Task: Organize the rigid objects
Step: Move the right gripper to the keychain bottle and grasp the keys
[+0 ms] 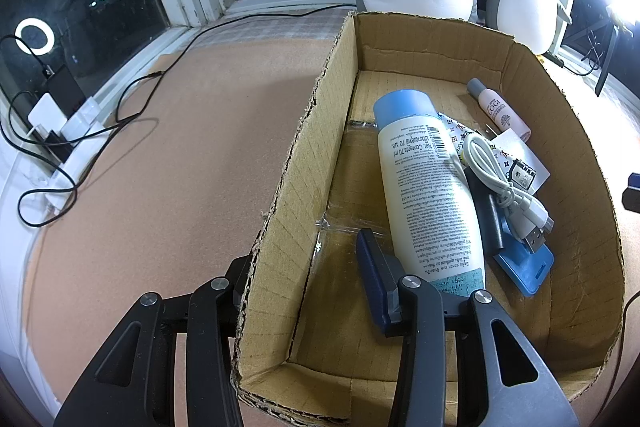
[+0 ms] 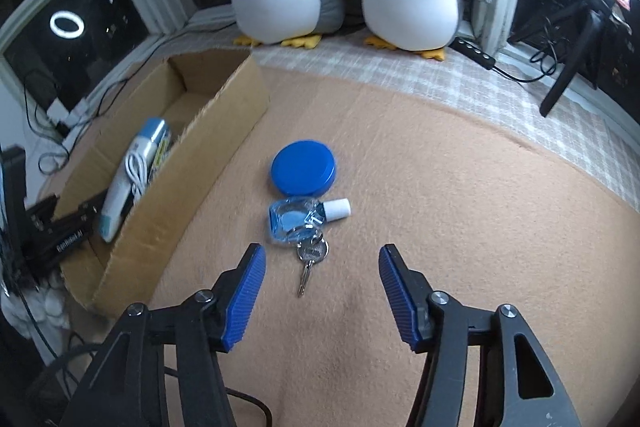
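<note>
The left gripper is being held clamped on the near wall of the cardboard box, one finger outside and one inside, beside the white tube lying in it. The right gripper is being kept parted with nothing between its fingers, the keys lying just ahead of the gap, seemingly ringed to the small blue bottle, with the blue lid beyond. If the flat keys are being pinched, the blanket risks being caught, or the bottle dragged along and dropped.
</note>
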